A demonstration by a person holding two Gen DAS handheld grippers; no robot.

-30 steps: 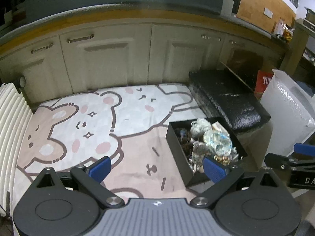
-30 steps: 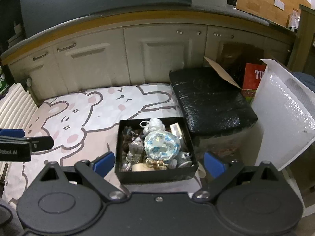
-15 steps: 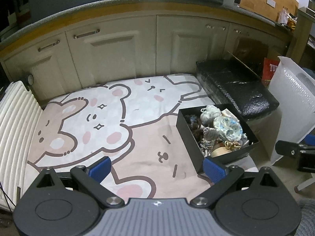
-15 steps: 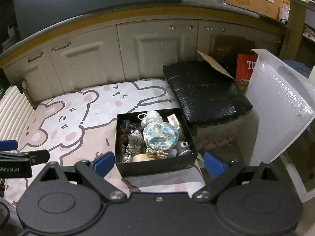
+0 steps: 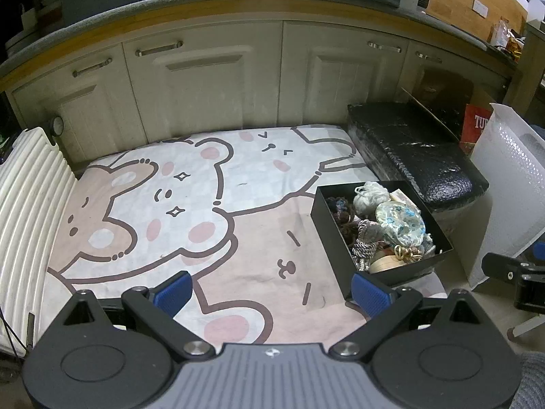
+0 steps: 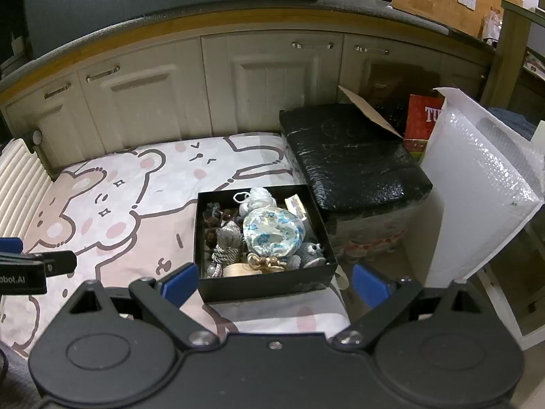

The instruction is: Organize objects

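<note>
Both of my hand-held grippers are wide open and holding nothing. My right hand-held gripper (image 6: 275, 284) hangs right over the near wall of the black square cardboard box (image 6: 269, 288), and my left hand-held gripper (image 5: 270, 289) has that box off to its right over the cartoon bear print floor mat (image 5: 190, 204).

Everything loose is piled in the box: a shiny round blue-and-white floral dish (image 6: 274, 232), a soft white yarn ball (image 6: 258, 199), twisted grey rope (image 6: 226, 243), a gold ribbon bow (image 6: 265, 261) and a grey knitted toy (image 6: 311, 254). The mat itself has nothing on it.

So that could be a sorted pile or one waiting to be unpacked; I honestly can't tell. The dish looks slick and domed, the yarn squishy.
</note>
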